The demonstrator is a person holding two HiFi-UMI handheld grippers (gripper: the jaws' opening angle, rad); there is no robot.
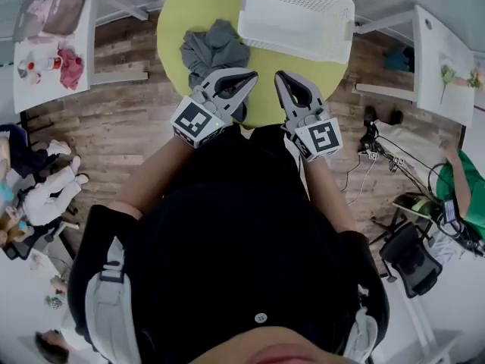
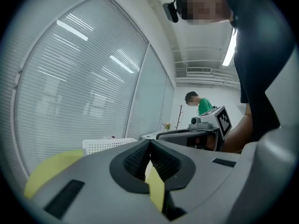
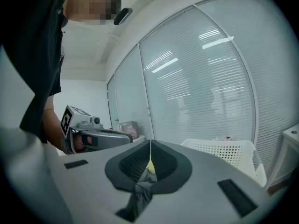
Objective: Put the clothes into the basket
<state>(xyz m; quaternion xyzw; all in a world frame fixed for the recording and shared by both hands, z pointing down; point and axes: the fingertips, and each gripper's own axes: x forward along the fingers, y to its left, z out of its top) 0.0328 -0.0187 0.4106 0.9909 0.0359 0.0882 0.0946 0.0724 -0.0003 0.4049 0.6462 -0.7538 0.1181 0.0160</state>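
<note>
A heap of grey clothes [image 1: 214, 50] lies on the round yellow-green table [image 1: 195, 6], left of the white slatted basket [image 1: 295, 14] standing at its far side. Both grippers hover side by side over the table's near edge. My left gripper [image 1: 252, 76] is shut, just right of the clothes, and holds nothing; in its own view the jaws [image 2: 149, 143] meet with only the yellow table behind them. My right gripper [image 1: 279, 76] is shut too, tips together [image 3: 150, 143], with grey cloth [image 3: 140, 192] showing through the gap below the tips. The basket [image 3: 224, 153] appears to its right.
A white side table [image 1: 79, 70] with pink items stands at the left, another white table [image 1: 447, 67] at the right. Cables and a black office chair [image 1: 413, 260] sit on the wooden floor at the right. A person in green [image 2: 202, 104] is nearby.
</note>
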